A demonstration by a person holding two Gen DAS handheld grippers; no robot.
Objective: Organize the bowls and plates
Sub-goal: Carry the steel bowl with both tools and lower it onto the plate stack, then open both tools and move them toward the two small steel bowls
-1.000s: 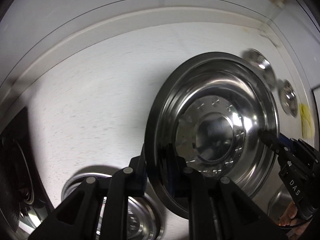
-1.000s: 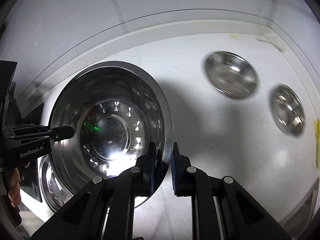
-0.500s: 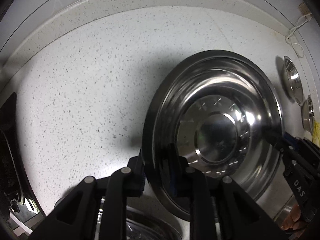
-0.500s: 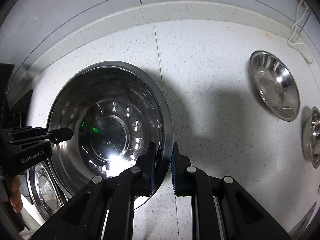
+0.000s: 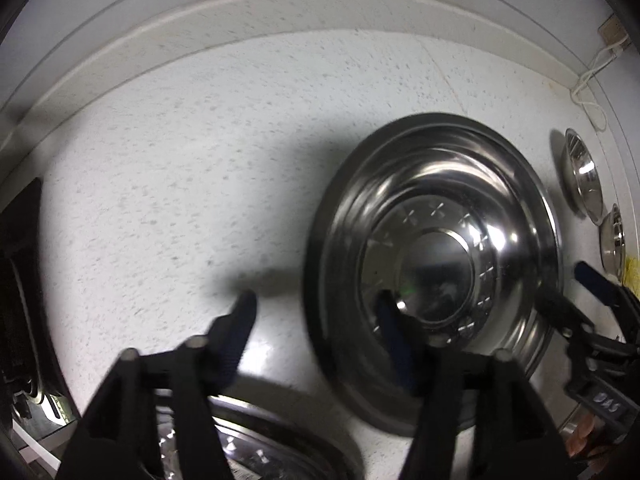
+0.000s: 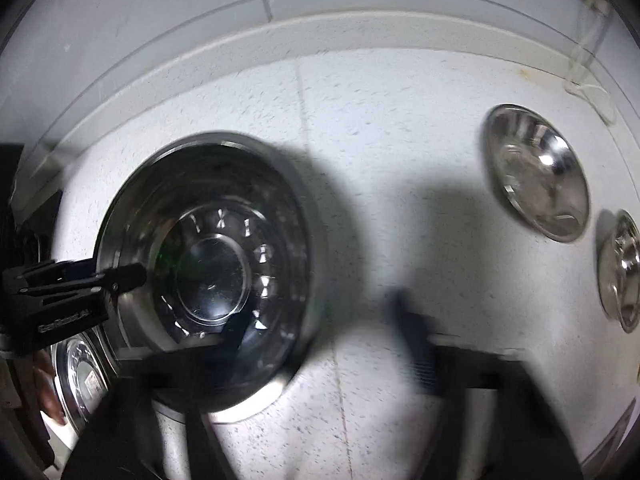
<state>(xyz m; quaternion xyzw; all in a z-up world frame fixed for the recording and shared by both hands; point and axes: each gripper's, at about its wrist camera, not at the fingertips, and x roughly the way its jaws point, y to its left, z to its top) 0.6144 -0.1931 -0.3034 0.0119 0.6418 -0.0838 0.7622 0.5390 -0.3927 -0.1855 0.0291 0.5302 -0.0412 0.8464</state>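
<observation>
Left wrist view is showing the left gripper (image 5: 316, 320) with jaws that have just been opening, straddling but no longer pinching the near-left rim of the large shiny round steel bowl (image 5: 436, 268) sitting on the white speckled countertop (image 5: 180, 160). Opposite, the right gripper (image 6: 320, 316) is likewise spreading free of the far rim. Both hands are equally near; lifting away looks next.

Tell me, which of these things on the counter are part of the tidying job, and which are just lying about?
Part of the job:
- large steel bowl, just let go as both grippers' jaws opened
- two small steel bowls
- steel dish at the near edge

Lying about:
- white cord
- yellow patch
</observation>
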